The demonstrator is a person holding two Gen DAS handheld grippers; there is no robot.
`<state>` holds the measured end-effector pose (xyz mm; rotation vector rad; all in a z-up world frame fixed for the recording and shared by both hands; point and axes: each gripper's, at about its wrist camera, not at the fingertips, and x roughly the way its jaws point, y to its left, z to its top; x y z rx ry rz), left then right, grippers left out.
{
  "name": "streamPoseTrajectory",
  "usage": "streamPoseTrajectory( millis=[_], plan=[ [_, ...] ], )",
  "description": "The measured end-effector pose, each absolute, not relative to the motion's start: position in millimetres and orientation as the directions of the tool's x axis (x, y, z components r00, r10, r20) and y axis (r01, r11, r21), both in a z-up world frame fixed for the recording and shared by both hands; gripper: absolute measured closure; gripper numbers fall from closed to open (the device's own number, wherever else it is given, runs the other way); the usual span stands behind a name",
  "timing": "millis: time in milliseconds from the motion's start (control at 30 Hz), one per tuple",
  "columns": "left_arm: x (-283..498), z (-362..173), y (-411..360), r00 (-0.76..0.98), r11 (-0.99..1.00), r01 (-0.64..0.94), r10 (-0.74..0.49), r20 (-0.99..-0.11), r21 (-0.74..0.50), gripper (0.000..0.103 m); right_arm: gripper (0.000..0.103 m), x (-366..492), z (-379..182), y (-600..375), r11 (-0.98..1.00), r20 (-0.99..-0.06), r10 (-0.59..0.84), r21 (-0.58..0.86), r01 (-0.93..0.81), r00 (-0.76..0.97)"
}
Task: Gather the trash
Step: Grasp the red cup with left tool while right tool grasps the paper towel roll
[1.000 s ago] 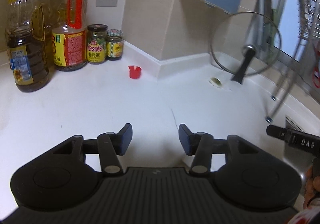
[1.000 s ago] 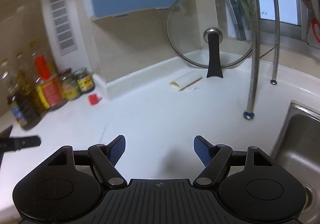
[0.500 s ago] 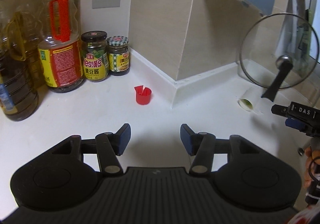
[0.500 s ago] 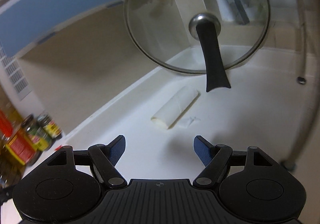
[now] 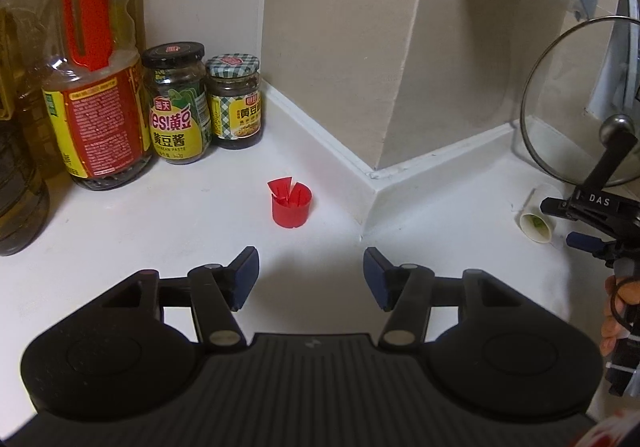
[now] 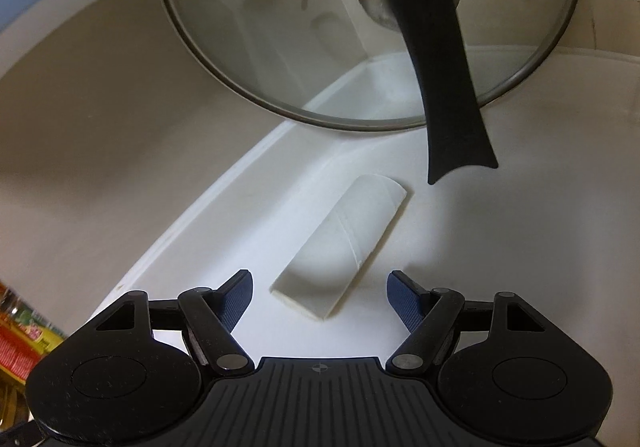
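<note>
A small red plastic cap (image 5: 291,204) with a torn flap stands on the white counter (image 5: 168,231), a short way ahead of my left gripper (image 5: 310,275), whose jaws stand apart with nothing between them. A flattened white cardboard tube (image 6: 344,243) lies on the counter just ahead of my right gripper (image 6: 320,293), its near end reaching between the open blue fingertips without touching them. In the left wrist view the same tube (image 5: 538,217) shows end-on at the right, with the right gripper (image 5: 588,223) beside it.
Oil bottles (image 5: 94,67) and two sauce jars (image 5: 178,103) line the back left wall. A glass pot lid (image 6: 360,19) with a black handle (image 6: 444,87) leans on the wall just above the tube. A wall corner (image 5: 372,171) juts out between cap and tube.
Both grippers have moved forward: the left one nearer the red cap, its jaws a little wider; the right one up to the cardboard tube under the pot lid, rolling as it came.
</note>
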<state>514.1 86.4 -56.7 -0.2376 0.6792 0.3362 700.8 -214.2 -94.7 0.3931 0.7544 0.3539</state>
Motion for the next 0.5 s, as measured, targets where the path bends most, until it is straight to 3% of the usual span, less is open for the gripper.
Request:
streamPoseTrajectory(
  millis=[167,500],
  plan=[
    [523.8,-61.3,98.0,0.727,0.923,-0.367,0.208,-0.654,-0.114,0.049,0.029,718.8,-99.5,-202.4,0.892,-0.612,0.399,0.432,-0.134,0.682],
    [532.1,-66.2,117.5,0.732,0.926,-0.355,0.191,-0.654,-0.127,0.049,0.057,722.6,-100.0,-167.9,0.949,-0.636,0.315,0.226,-0.22,0.705]
  ],
)
